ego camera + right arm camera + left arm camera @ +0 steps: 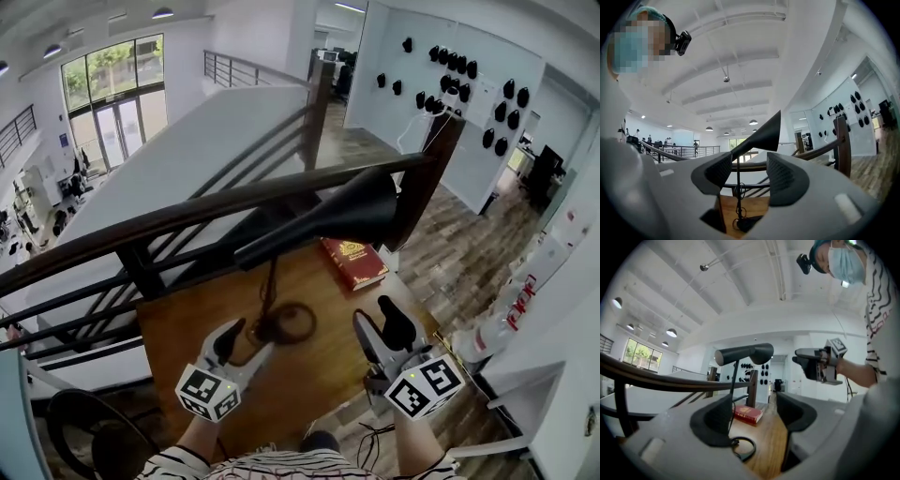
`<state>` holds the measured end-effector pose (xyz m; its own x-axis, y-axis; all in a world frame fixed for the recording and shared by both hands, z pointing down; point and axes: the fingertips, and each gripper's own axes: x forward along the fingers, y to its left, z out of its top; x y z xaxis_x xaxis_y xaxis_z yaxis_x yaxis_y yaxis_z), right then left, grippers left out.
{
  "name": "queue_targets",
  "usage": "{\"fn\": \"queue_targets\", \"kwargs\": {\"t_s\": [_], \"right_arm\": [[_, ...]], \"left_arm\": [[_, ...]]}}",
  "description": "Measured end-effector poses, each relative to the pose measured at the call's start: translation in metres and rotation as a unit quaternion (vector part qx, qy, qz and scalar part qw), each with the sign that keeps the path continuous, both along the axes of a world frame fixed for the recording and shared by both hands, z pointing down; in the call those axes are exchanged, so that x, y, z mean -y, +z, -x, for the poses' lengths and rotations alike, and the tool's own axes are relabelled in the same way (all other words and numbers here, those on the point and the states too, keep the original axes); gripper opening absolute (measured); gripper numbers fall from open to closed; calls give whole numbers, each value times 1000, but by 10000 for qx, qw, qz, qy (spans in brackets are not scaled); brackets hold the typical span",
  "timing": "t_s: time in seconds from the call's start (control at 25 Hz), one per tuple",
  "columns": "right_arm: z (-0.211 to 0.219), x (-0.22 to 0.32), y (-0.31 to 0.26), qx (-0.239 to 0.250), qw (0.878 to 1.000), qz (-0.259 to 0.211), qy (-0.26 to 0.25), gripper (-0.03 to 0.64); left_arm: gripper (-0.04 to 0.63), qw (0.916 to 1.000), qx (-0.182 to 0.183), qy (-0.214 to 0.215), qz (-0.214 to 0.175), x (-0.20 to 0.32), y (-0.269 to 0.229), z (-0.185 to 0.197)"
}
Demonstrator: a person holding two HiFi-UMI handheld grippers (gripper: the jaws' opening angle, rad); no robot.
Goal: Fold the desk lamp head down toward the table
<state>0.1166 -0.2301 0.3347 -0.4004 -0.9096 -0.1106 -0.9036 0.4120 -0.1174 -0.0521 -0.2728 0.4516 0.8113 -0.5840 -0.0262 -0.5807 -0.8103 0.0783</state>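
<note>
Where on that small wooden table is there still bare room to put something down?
Bare wood lies left of the lamp base, out to the table's left edge, and along the near edge in front of it. The red book fills the far right corner; the lamp base and its cable loop crowd the middle.

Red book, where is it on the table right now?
In the head view the red book lies at the far right corner of the wooden table, just under the black lamp head and beside the railing post.
</note>
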Motion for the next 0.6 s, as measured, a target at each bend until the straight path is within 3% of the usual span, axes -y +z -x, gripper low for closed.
{"fn": "queue_targets", "kwargs": {"t_s": [0.6], "right_arm": [[-48, 91, -91, -496, 9941, -924, -280, 215]], "left_arm": [[288, 9975, 180, -681, 94, 93, 25, -34]]}}
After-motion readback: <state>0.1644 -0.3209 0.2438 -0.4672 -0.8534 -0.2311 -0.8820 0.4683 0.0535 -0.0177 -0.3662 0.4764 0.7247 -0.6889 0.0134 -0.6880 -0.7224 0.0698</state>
